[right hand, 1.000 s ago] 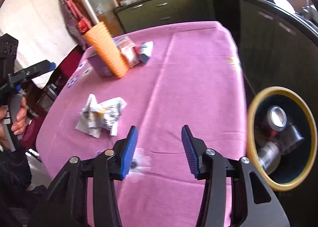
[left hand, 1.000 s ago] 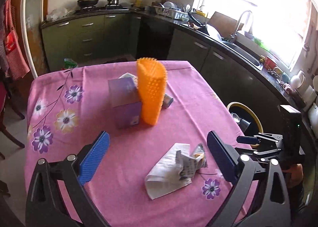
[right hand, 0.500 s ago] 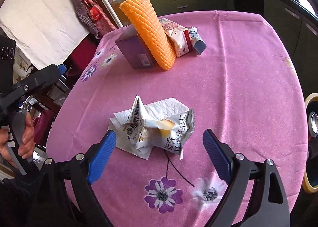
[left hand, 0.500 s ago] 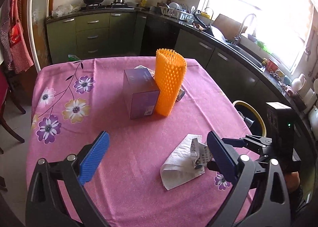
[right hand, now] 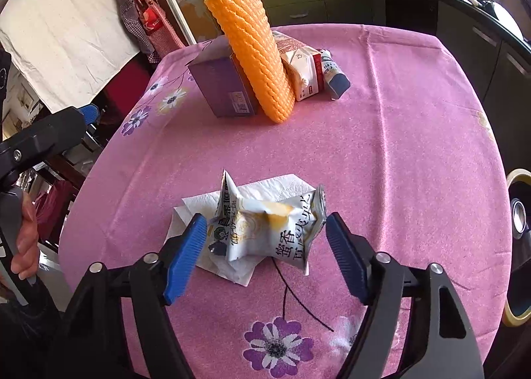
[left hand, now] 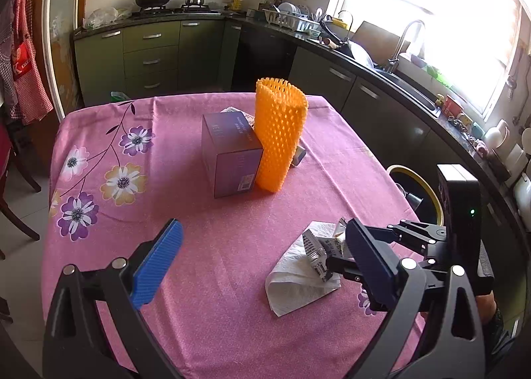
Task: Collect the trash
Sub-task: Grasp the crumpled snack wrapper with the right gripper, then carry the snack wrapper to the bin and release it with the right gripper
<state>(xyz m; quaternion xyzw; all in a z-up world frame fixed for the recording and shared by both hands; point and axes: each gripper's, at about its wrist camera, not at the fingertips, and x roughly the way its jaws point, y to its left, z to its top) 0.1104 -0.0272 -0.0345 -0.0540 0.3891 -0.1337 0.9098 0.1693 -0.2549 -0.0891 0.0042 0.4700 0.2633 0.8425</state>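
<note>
A crumpled white snack wrapper (right hand: 265,229) lies on a white paper napkin (right hand: 272,188) near the front of the pink tablecloth (right hand: 398,146). My right gripper (right hand: 265,253) is open, its blue pads on either side of the wrapper, not pressing it. The wrapper (left hand: 320,246) and napkin (left hand: 295,282) also show in the left wrist view, where the right gripper (left hand: 341,261) reaches in from the right. My left gripper (left hand: 262,266) is open and empty above the table's front part.
An orange foam net sleeve (right hand: 255,60) leans on a purple box (right hand: 222,87) at mid-table, with a white-red packet (right hand: 303,70) and a small carton (right hand: 335,75) behind. A yellow-rimmed bin (left hand: 415,193) holding cans stands beside the table's right edge. Kitchen counters run behind.
My right gripper has swung from the bin side to the wrapper, opened wide, then closed in around it. The left gripper has drifted slightly, staying open.
</note>
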